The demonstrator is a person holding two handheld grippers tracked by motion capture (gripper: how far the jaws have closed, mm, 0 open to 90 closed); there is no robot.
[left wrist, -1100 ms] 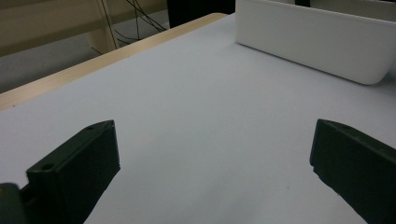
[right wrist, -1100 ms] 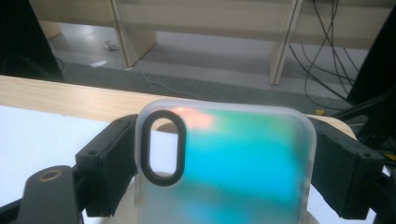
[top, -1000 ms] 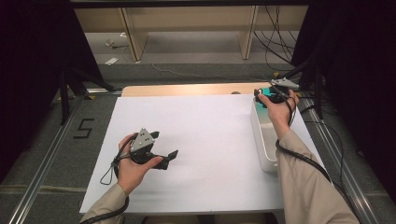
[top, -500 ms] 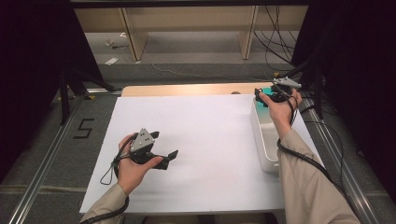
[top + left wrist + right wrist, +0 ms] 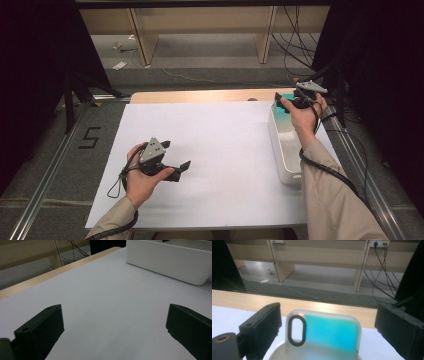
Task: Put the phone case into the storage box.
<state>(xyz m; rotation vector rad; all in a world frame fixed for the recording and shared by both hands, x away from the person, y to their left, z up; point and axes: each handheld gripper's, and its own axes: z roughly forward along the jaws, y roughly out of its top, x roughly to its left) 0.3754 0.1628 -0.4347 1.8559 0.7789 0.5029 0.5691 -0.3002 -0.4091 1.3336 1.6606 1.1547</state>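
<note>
1. Your left gripper [image 5: 172, 161] sits near you on the white sheet [image 5: 220, 145], low over the paper, jaws spread wide with nothing but bare sheet between them – the left gripper view shows the two black jaws well apart.
2. Farther off on your right, the white bin [image 5: 284, 150] runs along the sheet's right edge; your right forearm lies above it.
3. At the bin's far end, your right gripper [image 5: 329, 325] hovers with its jaws released, one on each side of the phone case [image 5: 323, 335] and clear of it on both sides.
4. The phone case stands upright in the far end of the bin, its lower part hidden behind the rim – a translucent, frosted shell with a teal-to-green tint, rounded corners and a dark oval camera cut-out near its left edge.
5. Beyond it, the wooden table edge [image 5: 242, 301], then floor and cables.
</note>
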